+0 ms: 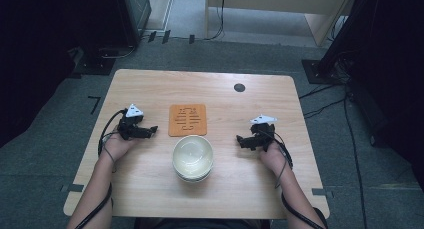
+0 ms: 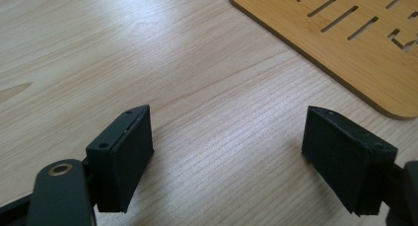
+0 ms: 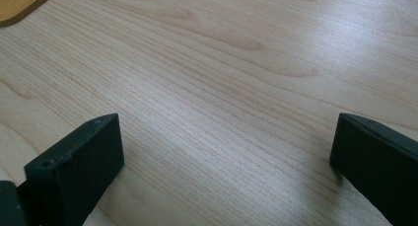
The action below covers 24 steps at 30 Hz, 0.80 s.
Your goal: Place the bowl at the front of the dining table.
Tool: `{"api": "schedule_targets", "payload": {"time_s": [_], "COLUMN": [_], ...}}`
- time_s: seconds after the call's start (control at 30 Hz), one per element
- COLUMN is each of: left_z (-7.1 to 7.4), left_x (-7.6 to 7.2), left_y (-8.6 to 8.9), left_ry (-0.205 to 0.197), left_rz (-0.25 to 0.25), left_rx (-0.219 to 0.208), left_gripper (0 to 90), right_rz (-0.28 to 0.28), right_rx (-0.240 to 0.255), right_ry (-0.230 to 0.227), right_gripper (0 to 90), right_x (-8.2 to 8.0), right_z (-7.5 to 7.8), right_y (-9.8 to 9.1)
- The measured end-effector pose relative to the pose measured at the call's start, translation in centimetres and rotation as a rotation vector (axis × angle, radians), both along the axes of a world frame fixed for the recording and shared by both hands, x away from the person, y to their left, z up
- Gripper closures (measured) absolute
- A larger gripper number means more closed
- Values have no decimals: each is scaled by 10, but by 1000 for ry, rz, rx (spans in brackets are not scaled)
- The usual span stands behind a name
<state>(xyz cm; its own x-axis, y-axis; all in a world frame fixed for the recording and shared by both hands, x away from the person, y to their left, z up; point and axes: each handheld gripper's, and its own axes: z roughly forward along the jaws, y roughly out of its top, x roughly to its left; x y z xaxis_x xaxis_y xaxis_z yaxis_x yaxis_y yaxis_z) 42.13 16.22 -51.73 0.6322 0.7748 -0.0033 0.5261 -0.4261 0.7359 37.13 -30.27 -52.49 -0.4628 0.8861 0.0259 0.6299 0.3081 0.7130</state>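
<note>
In the high view the left claw (image 1: 153,130) lies at the left of centre, its jaws spread wide with nothing between them, aimed toward the orange slotted mat (image 1: 187,120) just beside it. In the left gripper view the left claw (image 2: 226,152) shows bare wood between its two black pads, and the mat (image 2: 355,48) fills the upper right corner, cut off by the top and right edges so its slot pattern is only partly readable.

The right claw (image 1: 241,140) sits at the right of centre, also spread and holding nothing; in the right gripper view the right claw (image 3: 226,157) has bare counter (image 3: 222,78) between its pads, with a sliver of the mat (image 3: 19,4) in the upper left corner.

The stack of pale bowls (image 1: 193,158) stands at the middle of the frame, below the mat and between the two claws, touched by neither. How many bowls are stacked is hard to make out.
</note>
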Motion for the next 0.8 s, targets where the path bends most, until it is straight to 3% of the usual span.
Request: {"api": "schedule_targets", "payload": {"time_s": [0.13, 0.43, 0.53, 0.8], "left_z": [0, 0, -1, -1], "left_x": [0, -2, -1, -2], "left_y": [0, -6, -6, -9], "left_ry": [-1, -2, 6, 8], "left_rz": [-1, 93, 129, 157], "left_rx": [1, 1, 8, 9], "left_gripper": [191, 189, 139, 117], "right_rz": [-2, -2, -2, -2], "right_rx": [2, 1, 1, 1], "right_ry": [3, 1, 1, 2], "right_gripper": [0, 0, 0, 0], "right_x": [0, -1, -1, -1], "right_z": [0, 0, 0, 0], "right_y": [0, 0, 0, 0]}}
